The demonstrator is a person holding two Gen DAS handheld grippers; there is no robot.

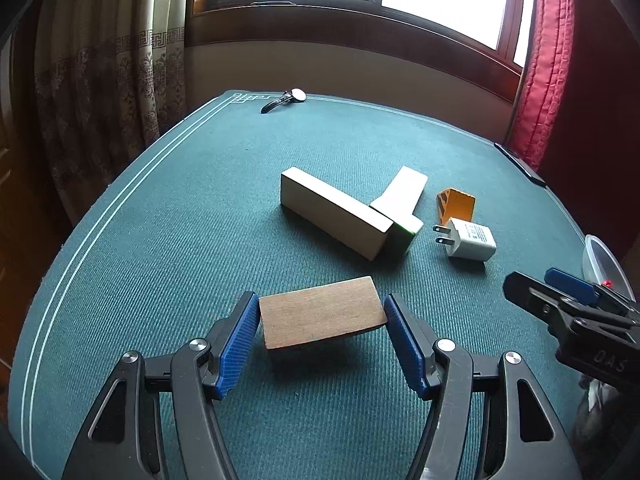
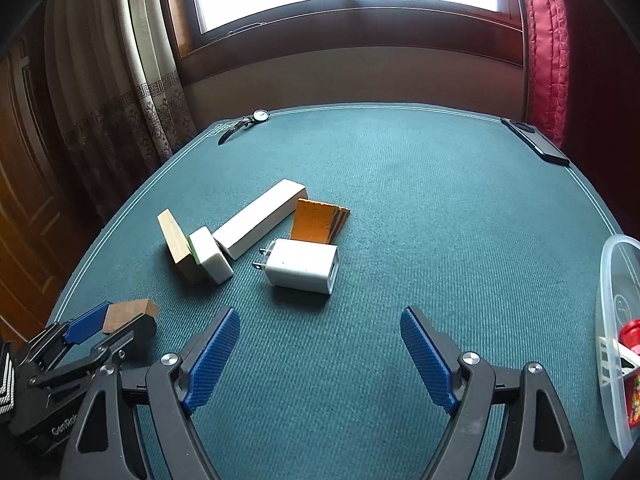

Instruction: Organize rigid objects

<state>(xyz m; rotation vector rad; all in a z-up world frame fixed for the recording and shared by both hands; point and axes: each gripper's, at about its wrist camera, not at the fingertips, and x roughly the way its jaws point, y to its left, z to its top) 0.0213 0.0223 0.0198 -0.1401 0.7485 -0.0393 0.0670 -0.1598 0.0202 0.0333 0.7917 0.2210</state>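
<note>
The left gripper clamped a block by its ends; the right gripper, wide and empty, faced the charger at 12 o'clock; tilted, the block might slip.

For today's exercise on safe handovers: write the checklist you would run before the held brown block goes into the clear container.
1. Left gripper holds the brown block between both pads: ok.
2. Block lifted off the green table, shadow beneath it: ok.
3. Right gripper open and holding nothing: ok.
4. Clear container has room left: cannot tell, only its edge shows.
5. Right gripper clear of the white charger: ok.
</note>
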